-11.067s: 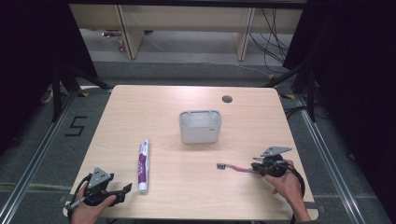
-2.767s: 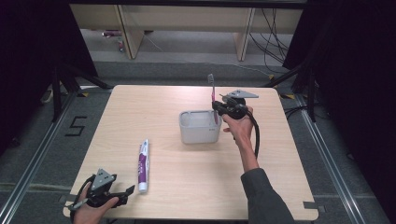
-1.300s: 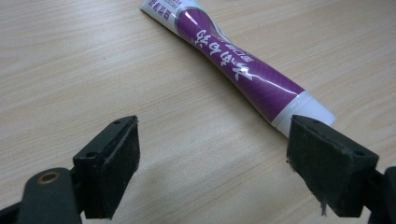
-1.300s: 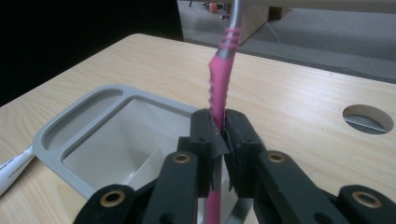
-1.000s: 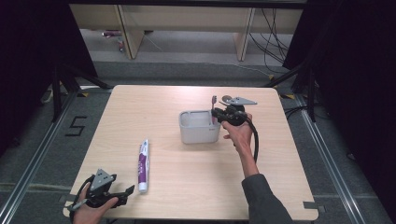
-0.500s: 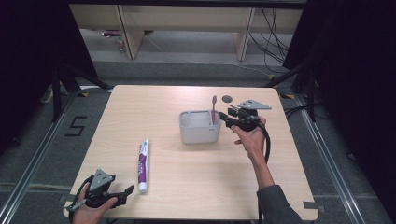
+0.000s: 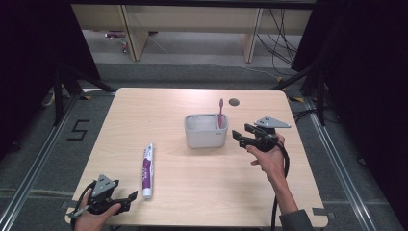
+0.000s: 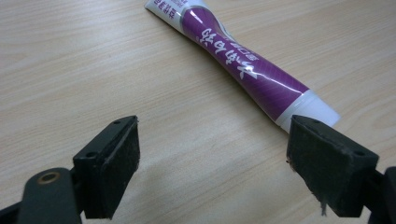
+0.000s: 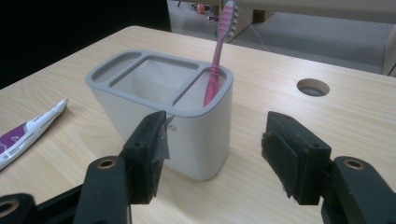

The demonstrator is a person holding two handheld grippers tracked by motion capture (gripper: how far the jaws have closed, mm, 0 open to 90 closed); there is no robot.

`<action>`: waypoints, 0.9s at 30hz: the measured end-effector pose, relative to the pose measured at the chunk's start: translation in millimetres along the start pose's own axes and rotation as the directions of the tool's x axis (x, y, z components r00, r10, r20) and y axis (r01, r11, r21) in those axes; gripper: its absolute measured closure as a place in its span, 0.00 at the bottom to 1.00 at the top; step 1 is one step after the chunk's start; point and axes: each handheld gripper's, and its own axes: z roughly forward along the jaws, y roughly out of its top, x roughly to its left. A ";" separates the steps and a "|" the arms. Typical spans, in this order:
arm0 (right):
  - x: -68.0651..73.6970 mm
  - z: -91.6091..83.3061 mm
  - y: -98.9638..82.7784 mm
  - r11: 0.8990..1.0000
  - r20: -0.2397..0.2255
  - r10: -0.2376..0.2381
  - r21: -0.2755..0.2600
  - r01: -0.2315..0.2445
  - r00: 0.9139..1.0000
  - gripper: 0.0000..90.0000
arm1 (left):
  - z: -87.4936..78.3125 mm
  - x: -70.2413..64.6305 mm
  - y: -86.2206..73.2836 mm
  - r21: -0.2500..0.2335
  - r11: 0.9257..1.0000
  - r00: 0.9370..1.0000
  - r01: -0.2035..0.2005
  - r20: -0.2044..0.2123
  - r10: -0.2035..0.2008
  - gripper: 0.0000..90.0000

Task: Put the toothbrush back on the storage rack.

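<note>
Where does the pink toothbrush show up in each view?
High view: toothbrush upright in the grey holder's right compartment, table centre.
Left gripper view: not in it.
Right gripper view: toothbrush top centre, in the holder's near-right compartment.
Shared landmark: purple toothpaste tube.

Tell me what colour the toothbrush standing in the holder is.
Pink. The toothbrush shows best in the right gripper view, standing in the grey holder.

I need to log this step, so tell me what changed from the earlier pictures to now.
The pink toothbrush, first flat on the table, was lifted by the right gripper and now stands in the grey holder, in its end slot. That gripper's fingers have just been opening with nothing between them, and it has drawn back to the holder's right. The left gripper, toothpaste tube and holder stayed put.
</note>
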 end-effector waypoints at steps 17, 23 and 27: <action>-1.7 -12.7 -22.0 0.999 0.005 0.030 0.038 -0.030 1.000 0.38 | 1.0 -1.4 -0.8 -0.029 0.999 1.000 0.031 0.006 -0.031 0.19; -0.8 -13.6 -32.6 0.998 0.014 -0.004 0.057 0.003 1.000 0.36 | 2.0 -1.9 0.6 -0.020 1.000 1.000 0.016 0.011 -0.016 0.19; 5.3 -14.8 -39.8 0.996 0.009 0.020 0.087 -0.020 1.000 0.36 | 2.6 -1.2 1.1 0.004 1.000 1.000 -0.013 0.012 0.013 0.19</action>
